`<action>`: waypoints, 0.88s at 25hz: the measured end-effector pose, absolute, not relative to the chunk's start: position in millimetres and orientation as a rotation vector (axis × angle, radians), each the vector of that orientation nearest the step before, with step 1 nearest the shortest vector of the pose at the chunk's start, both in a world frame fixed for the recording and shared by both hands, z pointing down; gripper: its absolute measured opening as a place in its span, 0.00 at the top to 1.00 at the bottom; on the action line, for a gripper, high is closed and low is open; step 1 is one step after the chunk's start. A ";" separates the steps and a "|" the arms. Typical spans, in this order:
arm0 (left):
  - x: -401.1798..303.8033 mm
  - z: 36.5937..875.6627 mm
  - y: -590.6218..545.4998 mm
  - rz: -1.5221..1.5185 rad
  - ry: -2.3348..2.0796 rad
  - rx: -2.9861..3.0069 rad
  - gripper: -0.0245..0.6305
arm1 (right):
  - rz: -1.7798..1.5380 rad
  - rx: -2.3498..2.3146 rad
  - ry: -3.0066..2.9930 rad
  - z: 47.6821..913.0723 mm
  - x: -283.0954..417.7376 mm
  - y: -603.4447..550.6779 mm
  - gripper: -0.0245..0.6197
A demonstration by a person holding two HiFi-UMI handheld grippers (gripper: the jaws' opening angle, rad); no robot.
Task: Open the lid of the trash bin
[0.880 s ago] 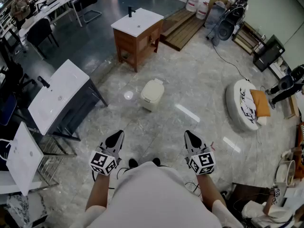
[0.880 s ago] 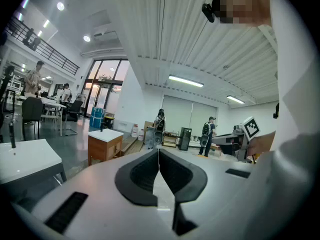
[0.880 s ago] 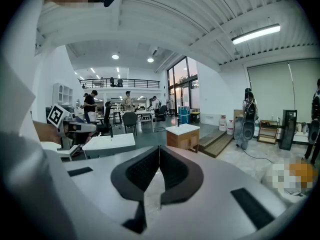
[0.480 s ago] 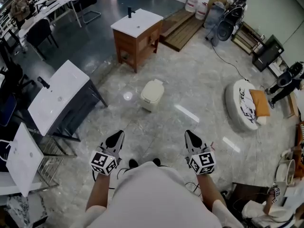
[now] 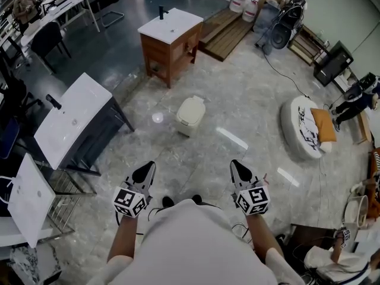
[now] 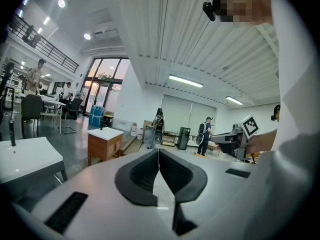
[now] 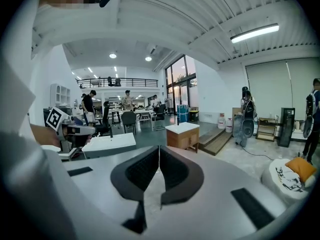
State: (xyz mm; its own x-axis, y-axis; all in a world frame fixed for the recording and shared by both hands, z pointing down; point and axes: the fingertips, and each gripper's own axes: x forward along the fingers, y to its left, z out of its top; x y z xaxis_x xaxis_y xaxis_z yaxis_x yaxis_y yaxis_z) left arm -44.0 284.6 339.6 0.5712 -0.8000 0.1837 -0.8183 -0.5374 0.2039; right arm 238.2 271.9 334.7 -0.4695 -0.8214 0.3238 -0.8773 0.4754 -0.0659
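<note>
A small cream trash bin (image 5: 190, 116) with its lid down stands on the marble floor ahead of me in the head view. My left gripper (image 5: 144, 171) and right gripper (image 5: 240, 171) are held close to my body, well short of the bin, both pointing toward it. Each is shut with nothing between its jaws. In the left gripper view the left gripper (image 6: 158, 151) has its pads pressed together. The right gripper (image 7: 159, 149) looks the same in the right gripper view. The bin does not show in either gripper view.
A wooden washstand (image 5: 170, 37) stands beyond the bin. A dark cabinet with a white top (image 5: 74, 123) is at the left, with a wire rack (image 5: 62, 200) beside it. A round white cushion bed (image 5: 306, 129) lies right. People stand in the background.
The view has shifted slightly; the bin sits a touch higher in the head view. Both grippers remain in about the same place and shut.
</note>
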 end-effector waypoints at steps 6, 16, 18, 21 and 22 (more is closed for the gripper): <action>-59.3 340.6 288.7 0.101 -1.320 2.549 0.93 | 0.330 1.465 -2.463 337.0 220.3 277.5 0.91; -85.8 343.2 288.5 0.104 -1.303 2.562 0.93 | 0.304 1.444 -2.454 340.0 187.3 284.4 0.91; -90.1 343.3 288.0 0.102 -1.307 2.552 0.93 | 0.309 1.442 -2.447 340.4 184.8 284.6 0.91; -94.2 341.6 286.6 0.098 -1.316 2.543 0.93 | 0.313 1.436 -2.438 340.8 183.5 282.1 0.91; -95.3 341.8 286.2 0.099 -1.319 2.541 0.93 | 0.314 1.434 -2.437 341.1 183.2 281.0 0.91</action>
